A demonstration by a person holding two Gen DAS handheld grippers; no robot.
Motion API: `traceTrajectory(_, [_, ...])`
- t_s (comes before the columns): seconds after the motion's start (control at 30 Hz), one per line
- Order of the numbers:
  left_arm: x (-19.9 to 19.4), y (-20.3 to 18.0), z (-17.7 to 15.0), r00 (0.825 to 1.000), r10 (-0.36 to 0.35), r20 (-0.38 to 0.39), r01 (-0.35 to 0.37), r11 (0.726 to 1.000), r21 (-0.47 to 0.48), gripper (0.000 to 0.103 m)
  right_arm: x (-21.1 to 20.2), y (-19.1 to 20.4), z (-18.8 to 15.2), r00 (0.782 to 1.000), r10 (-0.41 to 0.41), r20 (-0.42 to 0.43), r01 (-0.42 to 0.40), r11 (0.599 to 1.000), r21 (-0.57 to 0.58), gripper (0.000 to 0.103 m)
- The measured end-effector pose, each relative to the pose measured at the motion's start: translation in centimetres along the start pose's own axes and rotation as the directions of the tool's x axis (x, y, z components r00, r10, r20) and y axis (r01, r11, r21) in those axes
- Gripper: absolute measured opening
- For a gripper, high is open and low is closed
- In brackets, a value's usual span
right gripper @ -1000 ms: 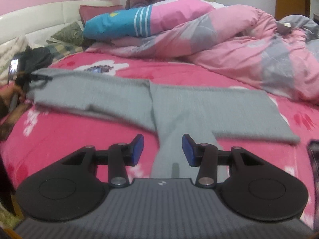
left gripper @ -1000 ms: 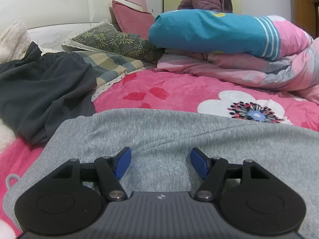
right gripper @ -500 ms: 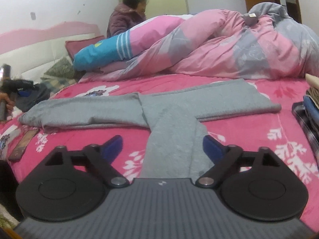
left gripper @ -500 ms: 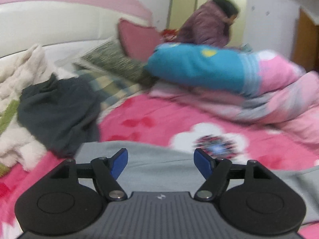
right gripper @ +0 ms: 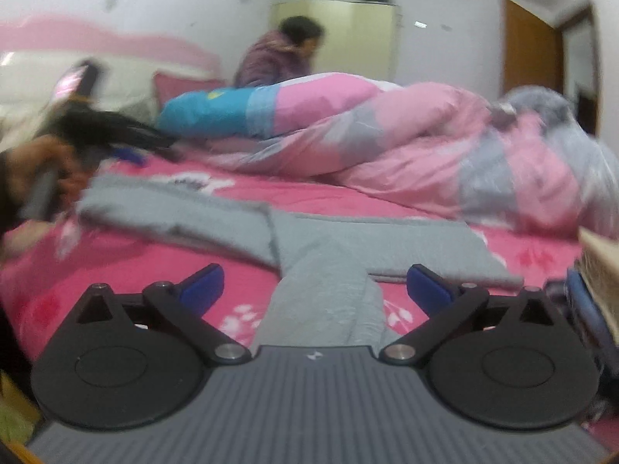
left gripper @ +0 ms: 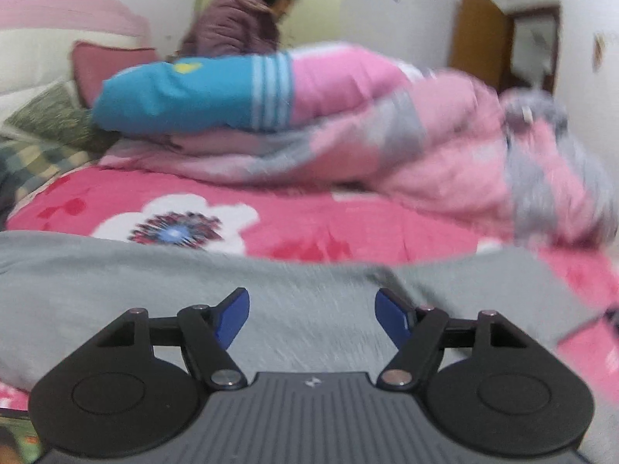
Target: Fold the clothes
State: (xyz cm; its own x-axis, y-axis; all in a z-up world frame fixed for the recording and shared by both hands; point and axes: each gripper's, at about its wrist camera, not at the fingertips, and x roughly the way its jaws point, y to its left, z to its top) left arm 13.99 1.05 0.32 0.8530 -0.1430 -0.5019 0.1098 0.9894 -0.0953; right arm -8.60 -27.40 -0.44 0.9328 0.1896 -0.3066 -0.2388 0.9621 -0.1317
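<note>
My right gripper point(right gripper: 313, 284), jaws opening, straddles grey garment's point(right gripper: 321, 294) strip lengthwise; left gripper point(left gripper: 311, 309) closing, empty, above it.

The right gripper point(right gripper: 311, 290) has opened wide; the left gripper point(left gripper: 311, 319) seemingly swung along the grey garment point(left gripper: 116, 290).

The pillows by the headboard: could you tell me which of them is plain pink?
The upright pink pillow against the headboard; the green pillow before it is patterned and lies lower.
</note>
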Motion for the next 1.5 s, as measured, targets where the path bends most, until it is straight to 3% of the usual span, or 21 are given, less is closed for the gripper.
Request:
traceTrajectory(0.07, [1.8,-1.3,-1.4,1.000,0.012,-0.019,-0.012,0.999,0.031,0.068,0.2,1.1,-0.3,0.999,0.015,-0.038,-0.019,0.995,-0.098,0.096])
traceTrajectory(0.17, [3.4,-1.9,-2.7,0.999,0.035,-0.032,-0.034,0.999,0.039,0.062,1.3,2.0,-1.0,0.993,0.012,-0.121,-0.038,0.976,-0.214,0.081])
traceTrajectory(0.3, [4.7,-1.8,-3.9,0.997,0.060,-0.039,-0.058,0.998,0.037,0.060,3.3,2.5,-1.9,0.977,0.054,-0.208,-0.115,0.949,-0.292,0.063])
traceTrajectory(0.37, [5.2,-1.1,-4.2,0.996,0.062,-0.062,-0.061,0.998,0.011,0.060,4.3,2.2,-1.8,0.965,0.070,-0.254,-0.146,0.944,-0.296,0.041])
traceTrajectory(0.4, [5.6,-0.8,-4.5,0.995,0.060,-0.078,-0.061,0.998,-0.008,0.058,4.9,2.1,-1.7,0.958,0.077,-0.276,-0.161,0.941,-0.297,0.011])
traceTrajectory(0.43, [5.8,-0.4,-4.7,0.996,0.051,-0.080,-0.053,0.998,-0.028,0.058,5.4,1.8,-1.5,0.952,0.085,-0.295,-0.175,0.940,-0.293,0.008])
traceTrajectory(0.57, [5.9,-0.1,-4.9,0.996,0.046,-0.077,-0.049,0.998,-0.036,0.060,5.6,-5.2,4.1,0.983,0.089,-0.162,-0.098,0.994,-0.049,0.008])
traceTrajectory(0.7, [5.8,-0.3,-5.2,0.996,0.052,-0.069,-0.054,0.998,-0.023,0.061,7.9,-13.1,8.2,0.995,-0.055,-0.085,0.064,0.991,0.117,0.008])
traceTrajectory(0.8, [5.8,0.0,-5.2,0.997,0.039,-0.068,-0.042,0.998,-0.039,0.061,11.7,-18.2,8.8,0.968,-0.176,-0.178,0.210,0.957,0.198,0.009])
traceTrajectory(0.87, [5.8,0.1,-5.1,0.997,0.035,-0.069,-0.038,0.998,-0.043,0.061,14.1,-20.2,8.1,0.925,-0.271,-0.268,0.329,0.922,0.206,0.012])
traceTrajectory(0.97, [5.9,0.1,-5.1,0.997,0.033,-0.069,-0.036,0.998,-0.045,0.062,14.9,-21.3,7.7,0.888,-0.373,-0.268,0.429,0.882,0.196,0.027])
traceTrajectory(1.0, [5.9,0.2,-5.1,0.997,0.033,-0.069,-0.036,0.998,-0.044,0.062,14.5,-21.3,7.7,0.890,-0.384,-0.246,0.437,0.872,0.220,0.031])
traceTrajectory(1.07, [5.9,0.1,-5.1,0.997,0.033,-0.069,-0.036,0.998,-0.042,0.062,13.3,-20.1,7.5,0.924,-0.331,-0.192,0.375,0.886,0.275,0.031])
traceTrajectory(1.13, [6.0,0.0,-5.1,0.997,0.034,-0.069,-0.036,0.999,-0.038,0.064,13.2,-18.0,7.3,0.961,-0.225,-0.162,0.261,0.930,0.258,0.031])
traceTrajectory(1.23, [6.0,-0.1,-5.2,0.997,0.035,-0.070,-0.038,0.999,-0.031,0.064,13.7,-12.0,5.9,0.985,-0.038,-0.171,0.055,0.994,0.097,0.031])
traceTrajectory(1.33, [6.0,-0.1,-5.2,0.997,0.037,-0.069,-0.039,0.999,-0.028,0.065,14.4,-6.9,4.0,0.972,0.065,-0.226,-0.085,0.993,-0.082,0.031])
traceTrajectory(1.4, [6.1,-0.2,-5.2,0.997,0.038,-0.069,-0.040,0.999,-0.026,0.065,15.3,-4.3,2.5,0.956,0.041,-0.289,-0.105,0.971,-0.212,0.031])
traceTrajectory(1.5, [6.1,-0.2,-5.2,0.997,0.039,-0.067,-0.040,0.999,-0.025,0.065,17.2,-3.5,0.4,0.930,-0.088,-0.356,-0.054,0.927,-0.371,0.028])
